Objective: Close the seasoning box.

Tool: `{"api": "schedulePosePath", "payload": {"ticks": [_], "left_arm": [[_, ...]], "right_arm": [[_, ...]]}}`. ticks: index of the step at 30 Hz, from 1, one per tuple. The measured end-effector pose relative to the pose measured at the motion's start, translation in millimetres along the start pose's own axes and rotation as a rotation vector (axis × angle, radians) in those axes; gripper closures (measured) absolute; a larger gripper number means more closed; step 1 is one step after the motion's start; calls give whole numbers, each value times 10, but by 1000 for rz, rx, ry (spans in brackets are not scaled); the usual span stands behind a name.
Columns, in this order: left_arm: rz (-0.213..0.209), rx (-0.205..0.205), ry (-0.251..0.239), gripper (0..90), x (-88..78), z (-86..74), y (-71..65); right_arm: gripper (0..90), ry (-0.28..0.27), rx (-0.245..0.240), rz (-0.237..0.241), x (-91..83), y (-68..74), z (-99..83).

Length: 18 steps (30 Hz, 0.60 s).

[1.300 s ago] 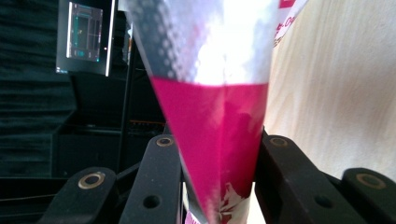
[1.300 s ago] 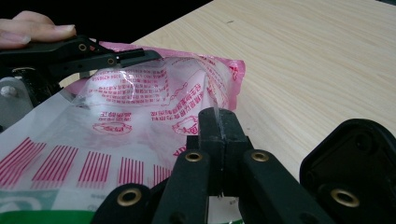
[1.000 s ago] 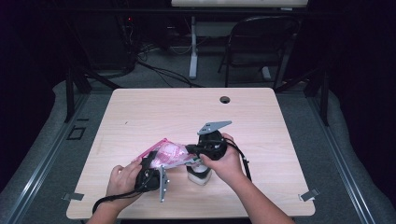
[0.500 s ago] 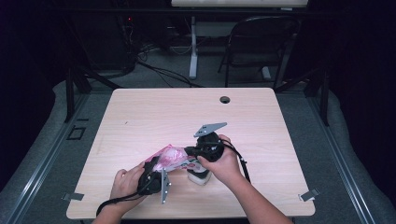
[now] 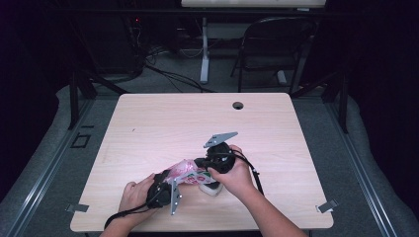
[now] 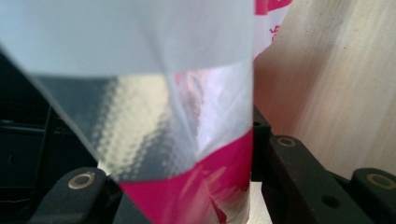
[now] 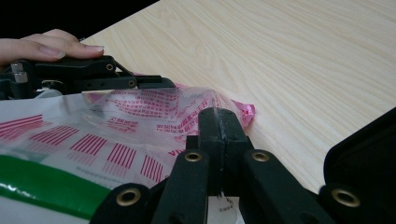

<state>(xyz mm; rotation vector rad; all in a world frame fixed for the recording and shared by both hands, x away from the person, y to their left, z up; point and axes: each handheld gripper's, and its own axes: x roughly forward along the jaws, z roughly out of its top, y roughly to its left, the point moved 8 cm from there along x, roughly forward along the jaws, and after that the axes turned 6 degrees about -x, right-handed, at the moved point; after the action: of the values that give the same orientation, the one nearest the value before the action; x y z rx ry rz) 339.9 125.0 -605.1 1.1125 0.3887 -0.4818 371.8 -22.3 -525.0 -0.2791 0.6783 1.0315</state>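
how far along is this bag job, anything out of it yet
Done: both grippers are on the pink printed bag. In hand: the right gripper pinches its edge shut, while the left gripper has just been opening its jaws around the bag. Left: whatever comes next; the contents cannot be made out.

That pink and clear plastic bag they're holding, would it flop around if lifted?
Probably floppy: the plastic bag crumples and sags between the left gripper and the right gripper, which pinches a thin fold. Its glossy film looks slippery, and it is likely light.

Black grippers point(image 5: 165, 185), brass-ringed screws, grey triangular plates, black cables.
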Motion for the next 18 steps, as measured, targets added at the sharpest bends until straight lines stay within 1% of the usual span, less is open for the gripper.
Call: {"api": "schedulePosePath", "payload": {"ticks": [3, 4, 5, 6, 7, 8, 9, 11, 12, 13, 14, 16, 18], "left_arm": [[-19, -20, -4, 720, 4, -7, -9], [-30, -39, -10, 720, 6, -8, -15], [-41, -65, -26, 720, 16, -1, -32], [-44, -79, -36, 720, 22, 2, -40], [-48, -62, -18, 721, 14, -12, -24], [-55, -70, -16, 721, 18, -14, -27], [-63, -93, -27, 722, 28, -7, -40], [-82, -114, -30, 725, 33, -13, -41], [-93, -142, -40, 727, 41, -15, -48], [-98, -148, -41, 731, 43, -19, -47], [-106, -166, -50, 734, 48, -16, -46], [-125, -193, -49, 750, 49, -27, -34], [-145, -221, -51, 756, 53, -35, -30]], "right_arm": [[900, 6, -4, 0, 7, 6, -9], [900, 7, -4, -3, 7, 6, -10], [900, 8, -4, 1, 9, 10, -11], [900, 5, -3, 0, 10, 13, -9], [900, 1, -2, 1, 12, 15, -7], [899, 1, -2, 1, 13, 15, -6], [897, 3, -7, 2, 13, 13, -5], [894, 0, -4, 5, 18, 17, -1], [890, -2, -3, 6, 19, 19, 2], [884, -4, -2, 6, 19, 22, 7], [880, -7, -2, 5, 18, 24, 11], [853, -31, 6, 16, 10, 40, 36], [825, -35, -1, 11, -10, 38, 49]]}}
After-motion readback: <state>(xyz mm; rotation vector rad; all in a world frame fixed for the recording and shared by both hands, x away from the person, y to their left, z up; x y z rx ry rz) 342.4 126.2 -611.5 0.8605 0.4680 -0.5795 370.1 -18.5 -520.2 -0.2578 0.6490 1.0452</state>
